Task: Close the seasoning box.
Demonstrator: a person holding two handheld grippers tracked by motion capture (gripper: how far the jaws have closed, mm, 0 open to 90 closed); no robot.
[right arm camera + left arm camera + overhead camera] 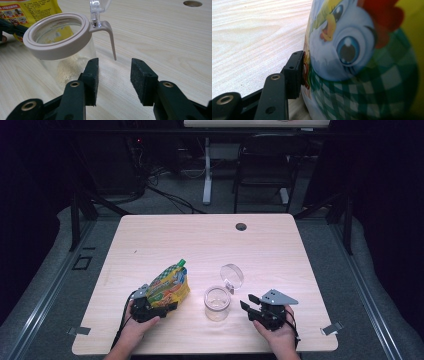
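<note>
A yellow-green spouted pouch (170,285) with a green cap leans up and to the right at the table's front left. My left gripper (159,300) has its jaws around the pouch's lower end. In the left gripper view one black pad (295,72) lies against the printed pouch (362,62); the other jaw is hidden behind it. A clear jar (217,302) with a beige rim stands in the middle front, its hinged clear lid (232,275) flipped up. A little pale powder lies in the jar (60,50). My right gripper (248,302) stands open just right of the jar, nothing between its jaws (113,75).
The light wooden table (210,240) has a round cable hole (241,226) near its far edge. A dark chair (265,165) and a desk leg stand beyond the table. Metal clips sit at the front corners.
</note>
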